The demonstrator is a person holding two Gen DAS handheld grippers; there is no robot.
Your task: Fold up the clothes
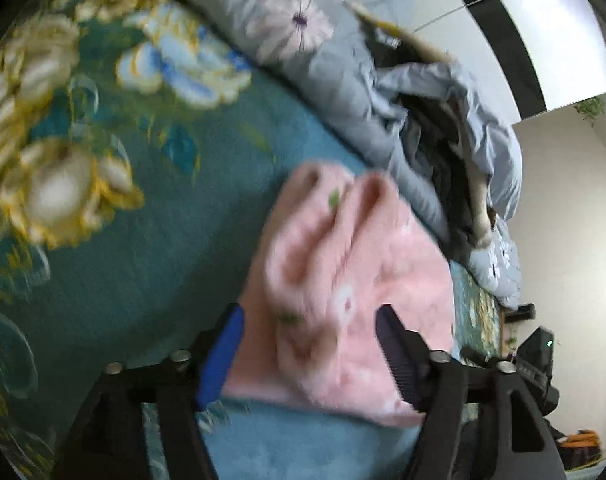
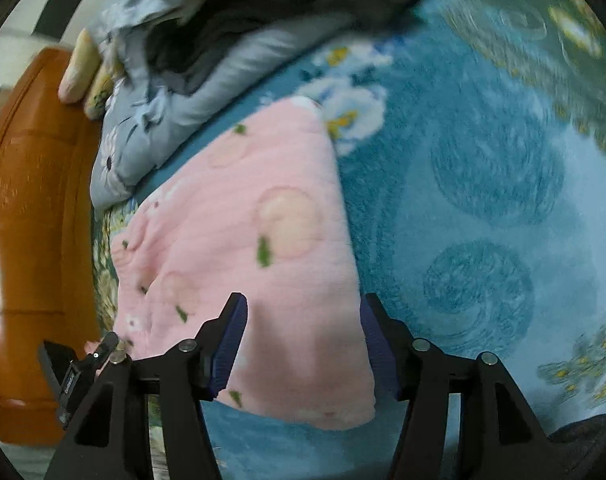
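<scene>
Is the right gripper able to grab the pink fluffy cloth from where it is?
Probably yes. The right gripper is open right above the pink cloth, which lies on the blue bedspread with nothing covering its near edge. Whether the pads touch it yet is unclear.

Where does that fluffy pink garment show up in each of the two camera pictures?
Left wrist view: the pink garment lies lower centre-right, bunched, between the open left gripper fingers.
Right wrist view: the pink garment lies centre-left, flatter, its near edge between the open right gripper fingers.
Shared landmark: the grey flowered quilt heaped just beyond the garment on the teal blanket.
</scene>
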